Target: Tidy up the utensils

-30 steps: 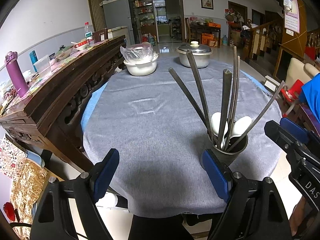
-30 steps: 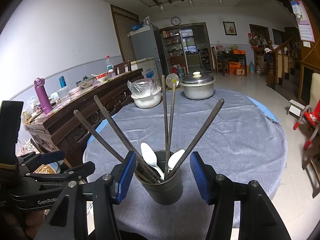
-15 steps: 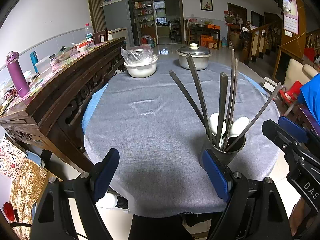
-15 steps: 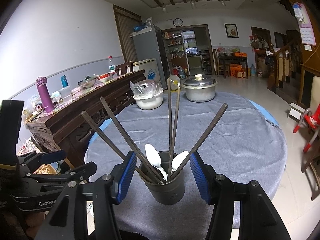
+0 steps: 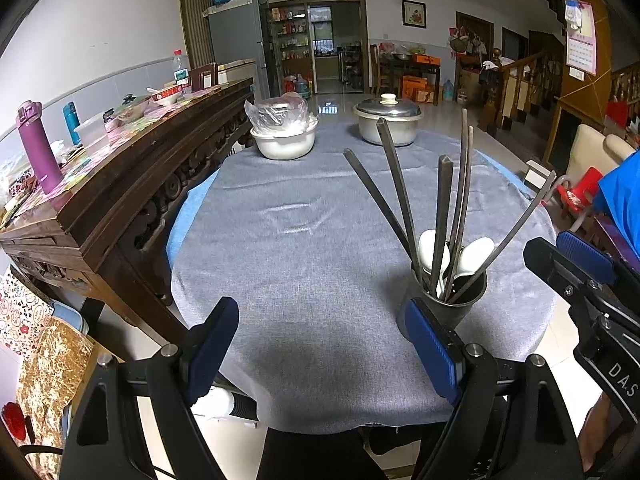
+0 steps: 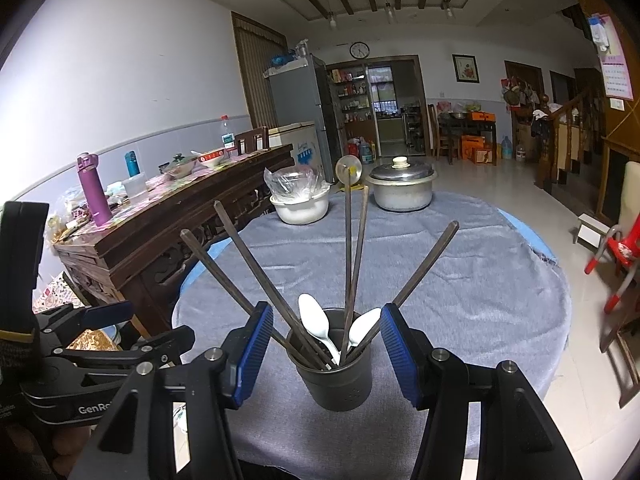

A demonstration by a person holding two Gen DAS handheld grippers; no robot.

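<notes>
I see dark cup [image 6: 335, 376] upright on surface [image 6: 480, 280], between spread pads of right tool [image 6: 326, 354], untouched. Left tool [image 5: 320, 352] open, empty. Chopsticks [image 6: 256, 280] loose, top-heavy; I'd grip cup wall low.

Each wrist fisheye looked forward and downward along its own blue-padded fingers from the near edge of the round grey-clothed table [image 5: 304, 248]. The right view sat close behind the dark cylindrical utensil holder [image 6: 335, 376]; the left view stood further left. Both shared that holder [image 5: 450, 306] and the lidded metal pot [image 5: 387, 122].
</notes>
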